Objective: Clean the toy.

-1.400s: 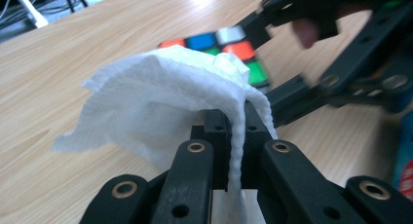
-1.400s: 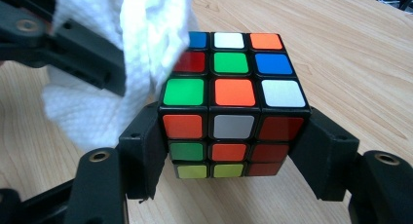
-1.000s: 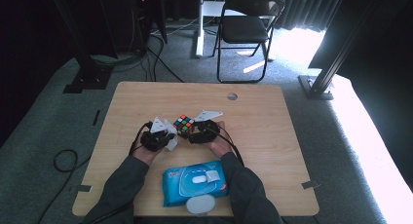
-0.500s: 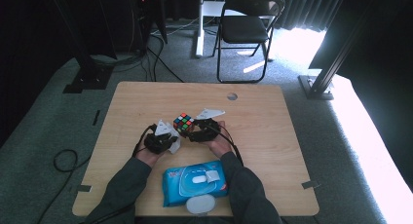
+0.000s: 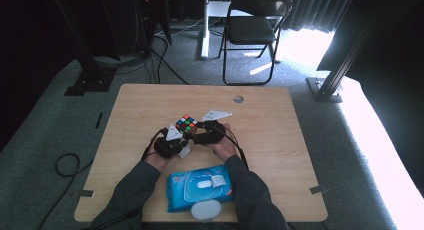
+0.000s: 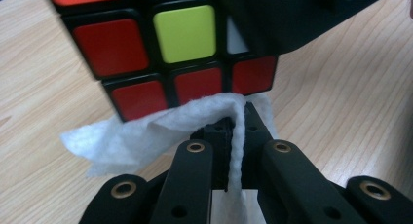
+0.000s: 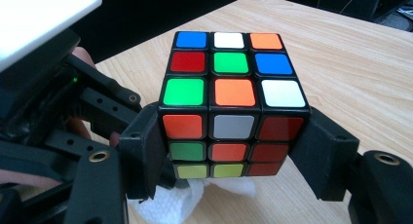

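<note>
Right gripper view: right tool [image 7: 234, 151] clamps cube [image 7: 233, 107].

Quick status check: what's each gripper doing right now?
Left gripper: shut on the white wipe, pressed at the cube's lower edge.
Right gripper: shut on the Rubik's cube, one jaw on each side.

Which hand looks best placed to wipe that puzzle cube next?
Likely the left: its hand-held gripper pinches the white wipe against the cube, while the right hand-held gripper clamps the cube.
</note>
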Demonstrator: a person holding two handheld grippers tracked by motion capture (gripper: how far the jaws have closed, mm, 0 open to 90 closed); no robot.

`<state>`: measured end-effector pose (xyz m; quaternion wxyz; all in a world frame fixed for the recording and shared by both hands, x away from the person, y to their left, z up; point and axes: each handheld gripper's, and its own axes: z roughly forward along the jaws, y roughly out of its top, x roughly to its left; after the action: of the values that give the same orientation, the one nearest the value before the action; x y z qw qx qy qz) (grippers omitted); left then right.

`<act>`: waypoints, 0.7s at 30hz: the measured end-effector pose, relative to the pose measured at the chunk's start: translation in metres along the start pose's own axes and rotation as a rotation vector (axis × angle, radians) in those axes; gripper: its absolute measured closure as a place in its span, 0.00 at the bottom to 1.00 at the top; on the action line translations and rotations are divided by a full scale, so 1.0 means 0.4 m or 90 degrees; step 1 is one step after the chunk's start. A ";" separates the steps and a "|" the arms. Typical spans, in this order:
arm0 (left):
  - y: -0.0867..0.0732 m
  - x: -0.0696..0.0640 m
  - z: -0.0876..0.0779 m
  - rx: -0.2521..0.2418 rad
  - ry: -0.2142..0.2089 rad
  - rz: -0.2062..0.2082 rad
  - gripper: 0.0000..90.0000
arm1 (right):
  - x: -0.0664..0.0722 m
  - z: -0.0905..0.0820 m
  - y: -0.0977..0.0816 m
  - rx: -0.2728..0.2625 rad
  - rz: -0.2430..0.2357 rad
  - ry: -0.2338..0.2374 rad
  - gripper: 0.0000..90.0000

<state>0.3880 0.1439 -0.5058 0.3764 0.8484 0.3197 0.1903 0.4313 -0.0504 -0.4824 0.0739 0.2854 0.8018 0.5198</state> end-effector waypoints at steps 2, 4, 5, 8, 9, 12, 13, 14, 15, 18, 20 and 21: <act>0.002 -0.002 0.000 -0.006 0.005 0.003 0.96 | 0.000 -0.002 0.002 -0.006 0.005 0.003 0.38; 0.002 -0.001 -0.001 -0.009 0.008 0.004 0.96 | 0.000 -0.002 0.002 -0.007 0.004 0.004 0.38; 0.000 0.005 -0.002 -0.012 0.015 -0.004 0.96 | -0.001 -0.004 0.002 -0.008 0.003 0.005 0.38; -0.004 0.016 -0.004 -0.018 0.022 -0.018 0.96 | -0.003 -0.006 0.001 -0.008 0.005 0.007 0.38; -0.007 0.024 -0.007 -0.017 0.028 -0.023 0.96 | -0.005 -0.007 0.000 -0.008 0.004 0.008 0.38; -0.009 0.038 -0.011 -0.019 0.036 -0.036 0.96 | -0.007 -0.009 -0.002 -0.008 0.007 0.007 0.38; -0.009 0.038 -0.011 -0.019 0.036 -0.036 0.96 | -0.007 -0.009 -0.002 -0.008 0.007 0.007 0.38; -0.009 0.042 -0.013 -0.019 0.044 -0.036 0.96 | -0.007 -0.009 -0.002 -0.010 0.008 0.008 0.38; -0.008 0.041 -0.013 -0.017 0.049 -0.031 0.96 | -0.006 -0.007 0.000 -0.010 0.008 0.007 0.38; -0.005 0.037 -0.012 -0.013 0.051 -0.023 0.96 | -0.006 -0.006 0.003 -0.009 0.008 0.007 0.38; -0.001 0.031 -0.009 -0.012 0.042 -0.019 0.96 | -0.005 -0.006 0.004 -0.009 0.008 0.007 0.38; -0.001 0.031 -0.009 -0.012 0.042 -0.019 0.96 | -0.005 -0.006 0.004 -0.009 0.008 0.007 0.38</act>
<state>0.3947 0.1546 -0.5028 0.3767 0.8330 0.3429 0.2159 0.4326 -0.0528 -0.4805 0.0683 0.2872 0.7966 0.5275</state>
